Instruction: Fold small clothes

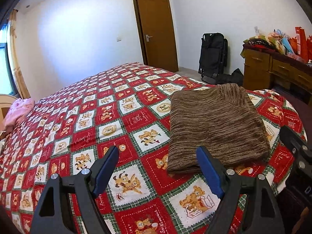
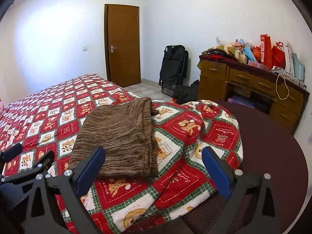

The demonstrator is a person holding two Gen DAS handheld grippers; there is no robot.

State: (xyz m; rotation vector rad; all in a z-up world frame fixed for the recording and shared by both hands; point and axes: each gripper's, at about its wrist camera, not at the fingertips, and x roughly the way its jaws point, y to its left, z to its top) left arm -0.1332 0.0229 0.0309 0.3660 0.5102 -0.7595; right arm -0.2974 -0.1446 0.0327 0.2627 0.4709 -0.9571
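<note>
Left wrist view: left gripper [image 1: 158,156] sits at 6 o'clock, jaws spread apart with nothing between them, over the bedspread [image 1: 120,117].
Left gripper pads: blue; the right-hand one overlaps the near edge of the folded garment in the picture, contact not clear.
Garment: brown striped knit garment [image 1: 216,124], folded into a flat rectangle, lies on the bedspread toward 2 o'clock in the left view and at centre in the right wrist view [image 2: 119,136].
Right gripper: right gripper [image 2: 154,156] has jaws standing wide apart, empty; its left pad overlaps the garment's near corner at 8 o'clock, its right pad is over the bunched bedspread edge at 4 o'clock.
Bedspread: red, white and green patchwork with teddy bears; script in the red squares is mostly too small to read, though "HOLIDAY" shows on one square.
Pink cloth: a pink bundle [image 1: 19,113] at 9 o'clock on the bed's far side.
Room: brown wooden door [image 2: 122,44] at 12 o'clock, black folded chair [image 2: 173,66] beside it, wooden dresser [image 2: 251,85] at 2 o'clock piled with gift bags [image 2: 273,52]; their lettering is unreadable.
</note>
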